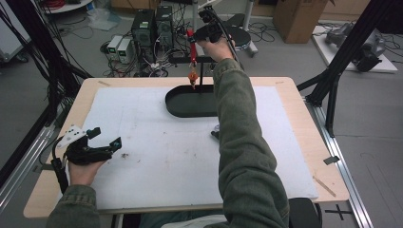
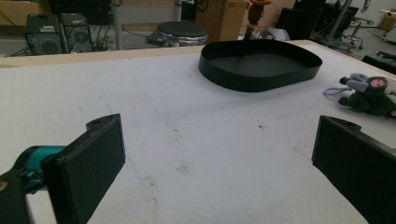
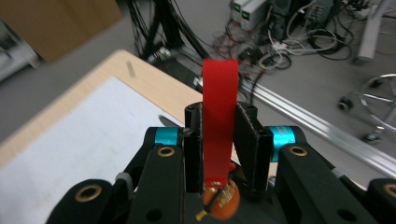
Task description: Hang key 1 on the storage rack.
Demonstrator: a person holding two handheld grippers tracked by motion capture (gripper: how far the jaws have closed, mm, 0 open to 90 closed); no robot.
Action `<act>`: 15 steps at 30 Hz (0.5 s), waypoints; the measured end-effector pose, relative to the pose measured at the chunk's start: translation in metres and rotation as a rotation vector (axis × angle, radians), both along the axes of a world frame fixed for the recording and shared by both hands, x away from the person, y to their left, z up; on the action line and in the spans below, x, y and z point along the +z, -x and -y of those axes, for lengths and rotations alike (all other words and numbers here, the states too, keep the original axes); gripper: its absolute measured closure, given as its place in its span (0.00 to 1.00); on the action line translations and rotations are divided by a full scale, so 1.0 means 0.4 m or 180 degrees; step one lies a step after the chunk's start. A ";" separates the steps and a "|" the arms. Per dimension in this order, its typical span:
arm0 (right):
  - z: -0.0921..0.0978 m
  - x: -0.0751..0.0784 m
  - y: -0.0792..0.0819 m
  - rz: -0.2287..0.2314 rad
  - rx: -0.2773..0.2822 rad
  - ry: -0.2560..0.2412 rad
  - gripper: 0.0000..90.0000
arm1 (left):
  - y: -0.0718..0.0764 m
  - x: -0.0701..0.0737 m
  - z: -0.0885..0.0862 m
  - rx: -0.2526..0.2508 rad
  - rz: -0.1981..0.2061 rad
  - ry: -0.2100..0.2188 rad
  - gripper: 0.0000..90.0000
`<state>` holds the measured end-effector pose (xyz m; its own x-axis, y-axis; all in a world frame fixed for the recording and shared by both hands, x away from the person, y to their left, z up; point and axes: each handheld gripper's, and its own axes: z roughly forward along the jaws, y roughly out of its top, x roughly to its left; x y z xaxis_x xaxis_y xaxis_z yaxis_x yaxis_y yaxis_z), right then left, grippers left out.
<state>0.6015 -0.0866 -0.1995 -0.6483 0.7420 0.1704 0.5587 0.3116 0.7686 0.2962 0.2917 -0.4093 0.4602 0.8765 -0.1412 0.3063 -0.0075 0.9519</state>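
1. At the left of the high view we see the left gripper (image 1: 105,137) resting low over the white mat (image 1: 157,166), held from below by the left hand (image 1: 84,170); its grey three-cornered plate sits on top, and its two flat, matte black jaws stand spread wide with nothing between them.
2. The mat is a pale, scuffed sheet with small dark specks, lying on a light wooden table (image 1: 304,128).
3. Toward the far middle sits a shallow black tray (image 1: 183,107), oval with a smooth upright wall.
4. In the left gripper view we notice a small grey plush toy (image 2: 369,93) with a pink spot lying on the mat, right of the tray.
5. The right arm, in an olive sleeve (image 1: 242,147), reaches forward and up; the right gripper (image 3: 219,144) is raised above the tray's far edge.
6. Its jaws are pressed on a flat red strap (image 3: 219,112), from which a glossy orange ornament (image 1: 192,76) hangs above the tray.
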 end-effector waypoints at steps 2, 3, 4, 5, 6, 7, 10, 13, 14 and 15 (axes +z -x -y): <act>0.001 0.001 -0.001 0.0041 -0.0061 -0.0035 0.64 | 0.000 0.000 0.002 -0.0002 0.0001 -0.0004 0.04; -0.001 0.002 0.000 0.0036 -0.0117 -0.0066 0.54 | 0.000 0.000 0.002 -0.0011 -0.0001 -0.0020 0.04; -0.002 0.003 0.004 0.0067 -0.0110 -0.0043 0.42 | 0.000 0.000 0.002 -0.0011 -0.0002 -0.0021 0.04; -0.003 0.003 0.006 0.0090 -0.0108 -0.0035 0.38 | 0.000 0.000 0.002 -0.0011 -0.0002 -0.0021 0.04; -0.003 0.003 0.006 0.0090 -0.0108 -0.0035 0.38 | 0.000 -0.001 0.003 -0.0005 0.0003 -0.0013 0.04; -0.001 0.002 0.013 0.0103 -0.0080 -0.0027 0.27 | -0.001 -0.001 0.002 -0.0002 0.0002 -0.0015 0.04; 0.001 -0.004 0.020 0.0115 -0.0072 0.0025 0.13 | 0.000 0.000 0.002 -0.0009 -0.0004 -0.0027 0.04; 0.012 -0.017 0.034 0.0170 -0.0040 0.0036 0.01 | 0.001 0.000 0.004 -0.0005 -0.0006 -0.0026 0.04; 0.019 -0.021 0.041 0.0211 -0.0035 -0.0021 0.01 | 0.001 0.000 0.004 -0.0005 -0.0007 -0.0024 0.04; 0.041 -0.033 0.054 0.0258 0.0012 -0.0286 0.01 | 0.001 0.000 0.004 -0.0001 -0.0007 -0.0018 0.03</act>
<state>0.5797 -0.1032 -0.2126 -0.6655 0.7236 0.1830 0.4924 0.2414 0.8362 0.2959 0.2901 -0.4095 0.4602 0.8771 -0.1373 0.3085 -0.0130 0.9511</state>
